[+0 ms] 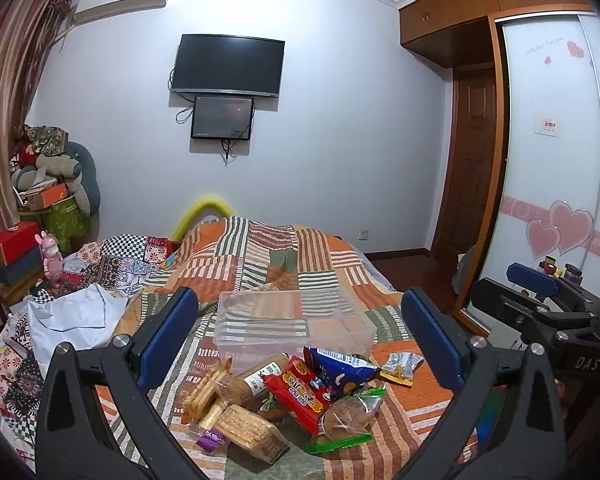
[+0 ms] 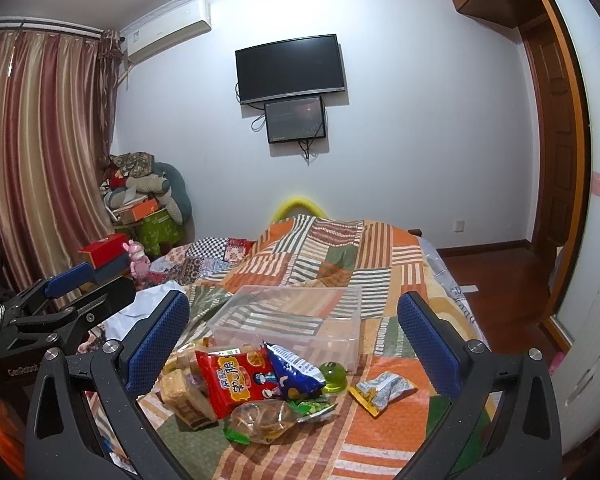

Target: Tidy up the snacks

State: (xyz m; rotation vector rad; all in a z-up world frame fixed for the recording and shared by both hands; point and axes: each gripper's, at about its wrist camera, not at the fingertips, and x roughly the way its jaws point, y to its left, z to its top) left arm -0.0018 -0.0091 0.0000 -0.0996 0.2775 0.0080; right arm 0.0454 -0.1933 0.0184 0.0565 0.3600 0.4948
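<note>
Clear plastic made up the box that sat on the patchwork bedspread, with nothing inside it that either view showed. A heap of snacks lay against its near wall: a red packet on top, a blue bag at its 2 o'clock, stacks of crackers at its 8 o'clock, and a clear bag with green ends at its 4 o'clock. A small yellow-edged packet lay apart from the heap, at 3 o'clock from the blue bag. In the right wrist view a green jelly cup stood just beside the box's near wall, between the blue bag and the small packet.

By the look of it the sorting had not begun: the box held nothing, and every snack lay outside it. The step in hand seemed to be the approach for a first pick. The next move would call for choosing one packet, likely a loose one on top or the stray one, and coming down with the fingers either side of it without dragging the pile.

The left gripper hung above the heap with its jaws spread wide, touching nothing and carrying nothing. The right gripper hovered likewise, fully spread and bare, the heap framed between its blue pads.
</note>
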